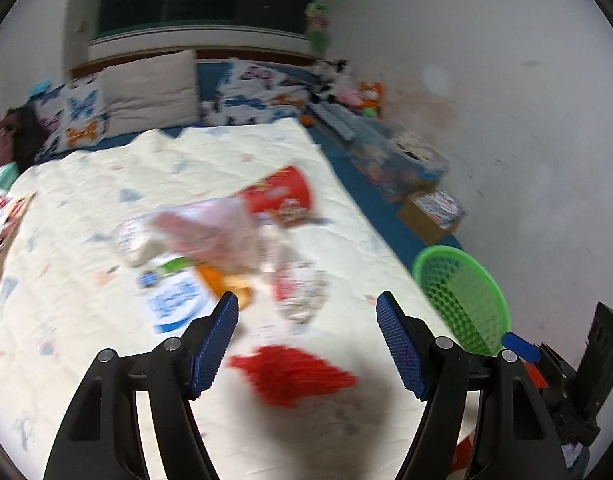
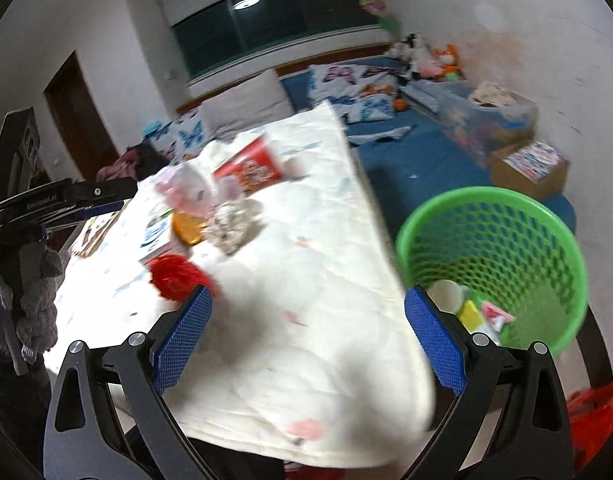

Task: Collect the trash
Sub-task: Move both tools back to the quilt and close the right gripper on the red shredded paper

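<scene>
Trash lies on a cream quilted cover (image 1: pixel 106 200): a red mesh ball (image 1: pixel 294 372), a crumpled clear wrapper (image 1: pixel 302 292), a blue-white carton (image 1: pixel 174 300), an orange packet (image 1: pixel 222 280), a pink-white bag (image 1: pixel 202 232) and a red paper cup (image 1: pixel 282 196). My left gripper (image 1: pixel 307 320) is open and empty just above the red ball. My right gripper (image 2: pixel 308 316) is open and empty over the cover's near right part. The red ball (image 2: pixel 178 276) lies by its left finger. The green mesh bin (image 2: pixel 494 264) stands right of the cover and holds several pieces.
The bin also shows in the left wrist view (image 1: pixel 462 292). Pillows (image 1: pixel 146 92) and soft toys (image 1: pixel 366 96) lie at the back. Cardboard boxes (image 2: pixel 530 168) stand by the right wall. A picture book (image 1: pixel 2 224) lies at the cover's left edge. The left gripper's body (image 2: pixel 58 200) shows at left.
</scene>
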The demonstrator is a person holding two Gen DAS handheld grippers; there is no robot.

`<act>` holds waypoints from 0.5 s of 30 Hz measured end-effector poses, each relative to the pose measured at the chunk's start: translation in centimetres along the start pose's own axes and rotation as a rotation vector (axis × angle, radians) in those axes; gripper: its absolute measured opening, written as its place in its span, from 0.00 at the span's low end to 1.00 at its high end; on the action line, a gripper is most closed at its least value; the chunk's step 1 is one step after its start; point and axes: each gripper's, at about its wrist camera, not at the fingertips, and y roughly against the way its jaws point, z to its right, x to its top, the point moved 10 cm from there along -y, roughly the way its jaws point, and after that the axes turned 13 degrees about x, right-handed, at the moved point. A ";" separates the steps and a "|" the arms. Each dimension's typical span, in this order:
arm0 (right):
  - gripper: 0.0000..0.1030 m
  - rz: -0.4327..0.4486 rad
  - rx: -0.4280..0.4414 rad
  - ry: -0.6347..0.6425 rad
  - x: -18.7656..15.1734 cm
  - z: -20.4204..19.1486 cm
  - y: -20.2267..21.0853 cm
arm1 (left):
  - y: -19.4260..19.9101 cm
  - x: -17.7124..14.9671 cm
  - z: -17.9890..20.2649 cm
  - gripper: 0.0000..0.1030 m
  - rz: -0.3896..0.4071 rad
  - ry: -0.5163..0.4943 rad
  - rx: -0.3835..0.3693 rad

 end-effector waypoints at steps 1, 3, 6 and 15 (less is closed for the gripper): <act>0.93 -0.008 0.011 0.009 0.0 -0.6 -0.5 | 0.1 -0.1 -1.2 0.67 -0.003 0.022 0.009; 0.93 -0.030 0.040 0.035 0.1 -2.3 -1.9 | 0.3 -0.3 -3.1 0.67 -0.003 0.059 0.022; 0.93 -0.066 0.077 0.069 0.1 -4.5 -3.9 | 0.2 -0.4 -6.0 0.67 -0.004 0.109 0.052; 0.90 -0.165 0.182 0.139 -0.7 -9.7 -10.0 | -0.1 -1.7 -11.3 0.69 -0.027 0.180 0.111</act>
